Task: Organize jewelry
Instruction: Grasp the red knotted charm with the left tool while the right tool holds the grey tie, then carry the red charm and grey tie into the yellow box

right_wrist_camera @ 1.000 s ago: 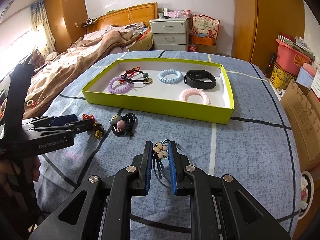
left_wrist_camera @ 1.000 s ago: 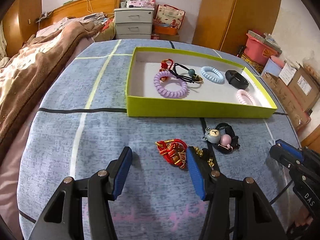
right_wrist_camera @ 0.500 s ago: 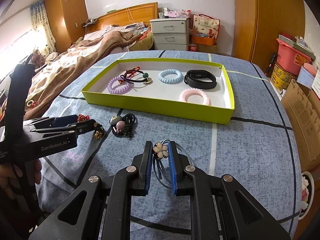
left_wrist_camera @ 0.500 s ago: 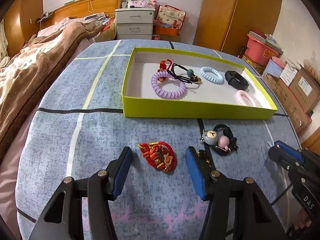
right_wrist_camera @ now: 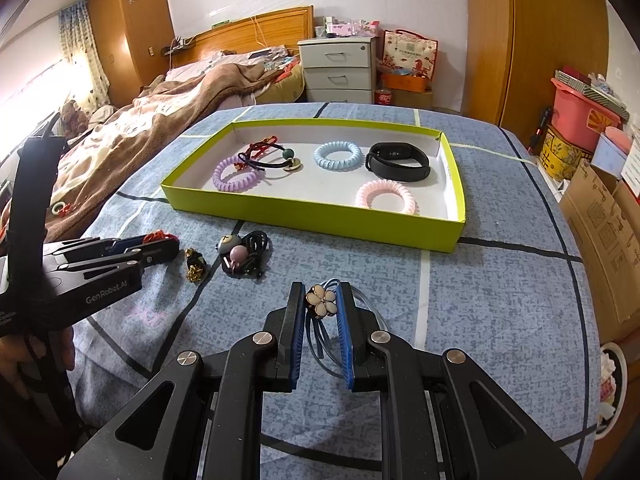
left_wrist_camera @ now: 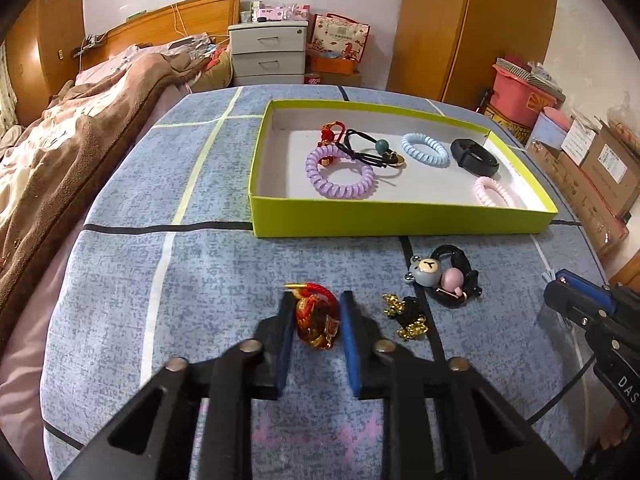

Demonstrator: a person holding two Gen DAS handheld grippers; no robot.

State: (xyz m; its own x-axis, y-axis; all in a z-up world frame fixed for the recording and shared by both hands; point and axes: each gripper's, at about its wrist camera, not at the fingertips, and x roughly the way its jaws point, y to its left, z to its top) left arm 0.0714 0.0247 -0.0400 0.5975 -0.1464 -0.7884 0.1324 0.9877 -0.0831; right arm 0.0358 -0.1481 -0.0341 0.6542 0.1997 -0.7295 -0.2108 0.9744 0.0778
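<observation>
My left gripper (left_wrist_camera: 316, 312) is shut on a red and gold bracelet (left_wrist_camera: 316, 320) lying on the blue tablecloth. My right gripper (right_wrist_camera: 318, 304) is shut on a hair tie with a cream flower (right_wrist_camera: 320, 300) and blue loops. A lime-green tray (left_wrist_camera: 400, 222) holds purple (left_wrist_camera: 340, 178), blue (left_wrist_camera: 425, 150) and pink (left_wrist_camera: 494, 193) coil ties, a black band (left_wrist_camera: 474, 159) and a black beaded tie (left_wrist_camera: 370, 148). A bear hair tie (left_wrist_camera: 442, 276) and a gold and black charm (left_wrist_camera: 408, 316) lie on the cloth to the right of my left gripper.
The tray (right_wrist_camera: 320, 216) sits in the middle of the table, beyond both grippers. A bed with a brown blanket (right_wrist_camera: 140, 136) is on the left. Cardboard boxes (right_wrist_camera: 600, 216) and a pink bin (right_wrist_camera: 580, 108) stand on the right.
My left gripper moved onto the red bracelet and closed from wide open onto it. My right gripper stayed shut on the flower hair tie and barely moved.
</observation>
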